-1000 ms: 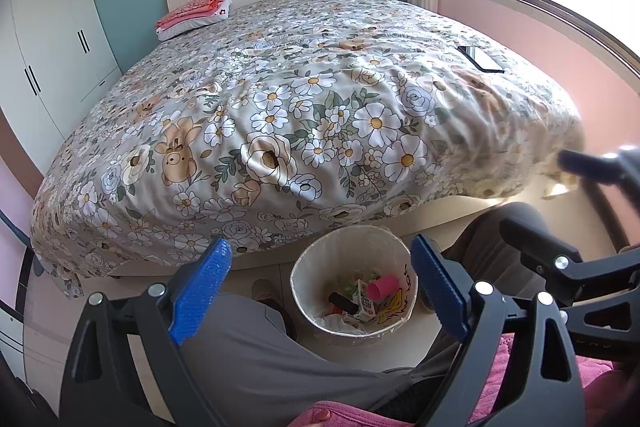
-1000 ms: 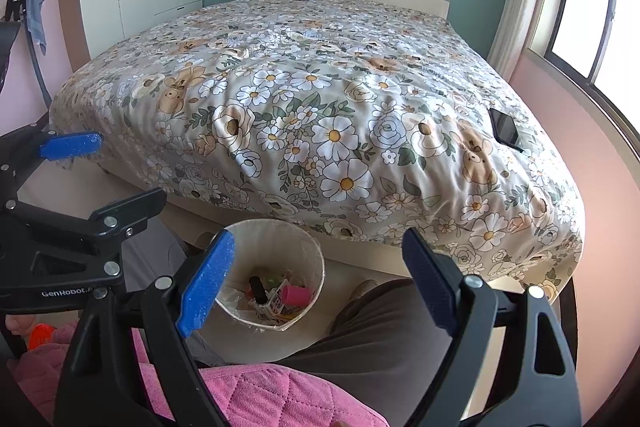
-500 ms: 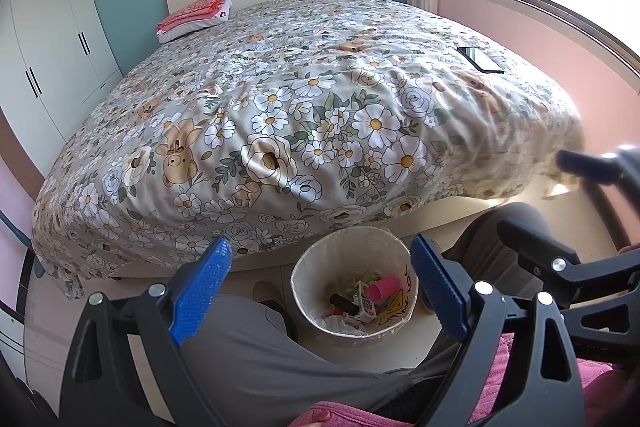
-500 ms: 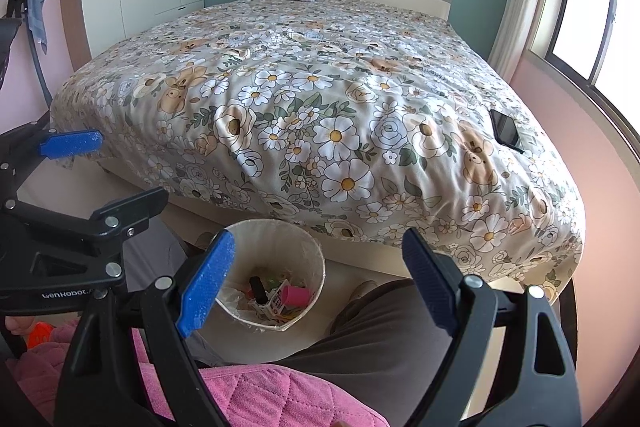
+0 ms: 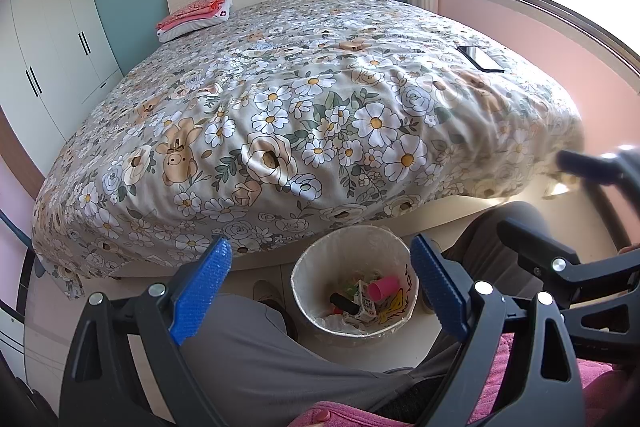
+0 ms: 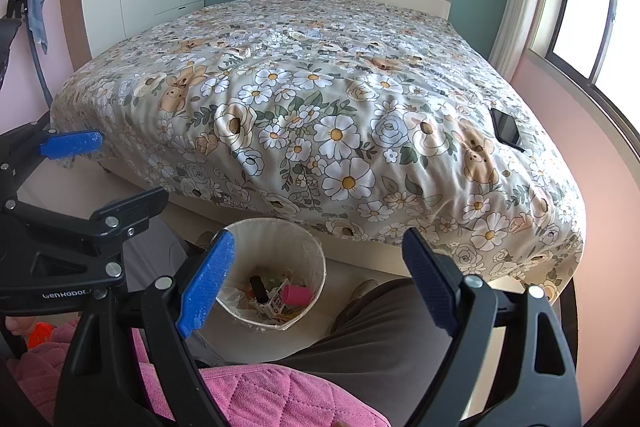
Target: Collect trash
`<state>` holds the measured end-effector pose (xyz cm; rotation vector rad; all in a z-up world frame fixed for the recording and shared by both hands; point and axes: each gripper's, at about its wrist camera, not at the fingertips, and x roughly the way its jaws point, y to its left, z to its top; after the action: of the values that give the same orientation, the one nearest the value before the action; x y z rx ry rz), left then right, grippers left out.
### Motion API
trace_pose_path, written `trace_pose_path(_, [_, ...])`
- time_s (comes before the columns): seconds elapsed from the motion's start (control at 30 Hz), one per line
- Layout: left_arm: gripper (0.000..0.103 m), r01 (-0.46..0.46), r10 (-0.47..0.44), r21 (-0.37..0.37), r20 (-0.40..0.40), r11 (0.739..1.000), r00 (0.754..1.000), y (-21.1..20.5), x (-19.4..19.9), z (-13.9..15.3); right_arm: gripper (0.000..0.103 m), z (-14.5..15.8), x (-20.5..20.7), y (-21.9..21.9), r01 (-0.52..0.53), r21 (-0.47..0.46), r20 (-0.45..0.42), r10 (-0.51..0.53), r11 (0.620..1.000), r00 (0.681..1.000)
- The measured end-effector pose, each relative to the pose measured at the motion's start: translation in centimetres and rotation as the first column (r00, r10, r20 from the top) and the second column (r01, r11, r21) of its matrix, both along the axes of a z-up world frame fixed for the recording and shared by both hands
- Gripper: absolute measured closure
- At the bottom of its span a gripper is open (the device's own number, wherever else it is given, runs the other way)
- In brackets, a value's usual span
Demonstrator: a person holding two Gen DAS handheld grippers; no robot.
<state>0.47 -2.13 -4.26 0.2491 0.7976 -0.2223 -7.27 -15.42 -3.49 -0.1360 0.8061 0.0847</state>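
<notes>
Two ribbed blue-padded grippers (image 5: pixel 320 283) (image 6: pixel 316 283) (jaws apart)

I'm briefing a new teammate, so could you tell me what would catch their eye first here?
The big floral bedspread fills the room, with a dark phone lying near its window-side edge. On the floor at the bed's foot, a white trash bin holds litter, including a pink cup, framed by the open left claw.
</notes>
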Motion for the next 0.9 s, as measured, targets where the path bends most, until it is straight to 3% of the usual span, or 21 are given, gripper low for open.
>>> trace_pose_path(0.27, [0.011,0.015,-0.017,-0.038,-0.035,0.999,0.999,0.26,0.19,-0.49,0.019,-0.10,0.01,-0.05,0.000,0.005,-0.002,0.000,1.000,1.000])
trace_pose_path(0.4, [0.017,0.031,-0.032,-0.037,-0.023,0.999,0.999,0.01,-0.05,-0.54,0.019,-0.22,-0.11,0.12,0.001,0.004,-0.001,-0.001,1.000,1.000])
trace_pose_path(0.57, [0.018,0.025,-0.026,-0.018,-0.025,1.000,0.999,-0.31,0.09,-0.54,0.019,-0.32,-0.10,0.16,0.000,0.001,-0.005,0.000,1.000,1.000])
trace_pose_path(0.9, [0.006,-0.008,0.008,0.002,-0.025,1.000,1.000,0.18,0.46,-0.42,0.019,-0.19,-0.01,0.13,-0.011,0.012,-0.008,0.011,1.000,1.000])
